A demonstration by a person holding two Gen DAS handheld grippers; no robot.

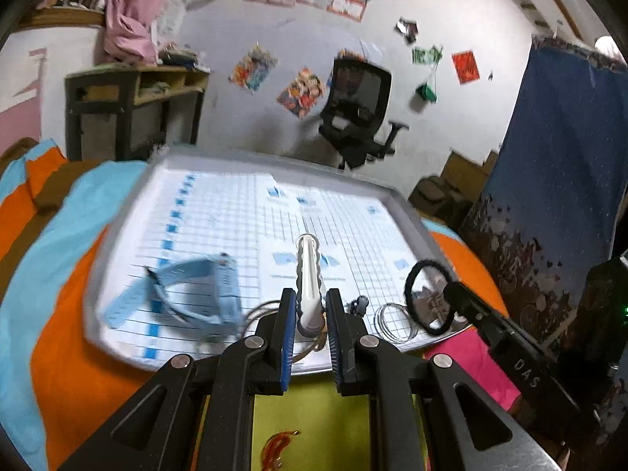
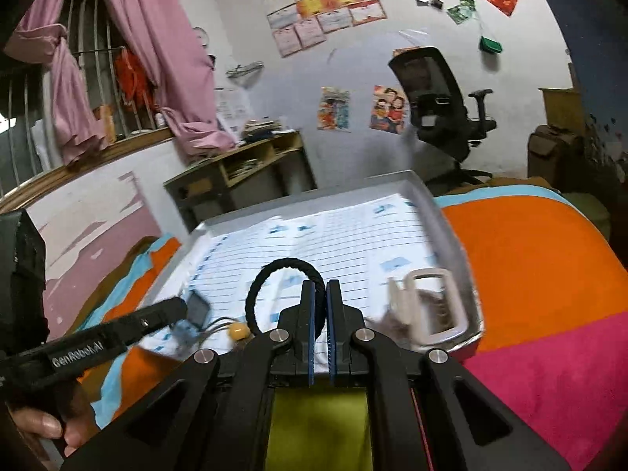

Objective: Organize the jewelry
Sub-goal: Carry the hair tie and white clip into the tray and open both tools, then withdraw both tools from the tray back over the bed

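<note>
left wrist: close above tray (image 1: 404,204) near edge, faces far wall | right wrist: close, from tray's right, same way | shared: tray, chair (image 2: 443,106), posters

Left tool (image 1: 310,306) gripping white hair clip (image 1: 308,274), blue watch (image 1: 192,294) beside – tray (image 1: 408,208)

A bed spread (image 2: 530,259) in orange, blue and pink blocks is carrying a grey tray (image 2: 439,200), which is lying directly on its orange patch.
</note>
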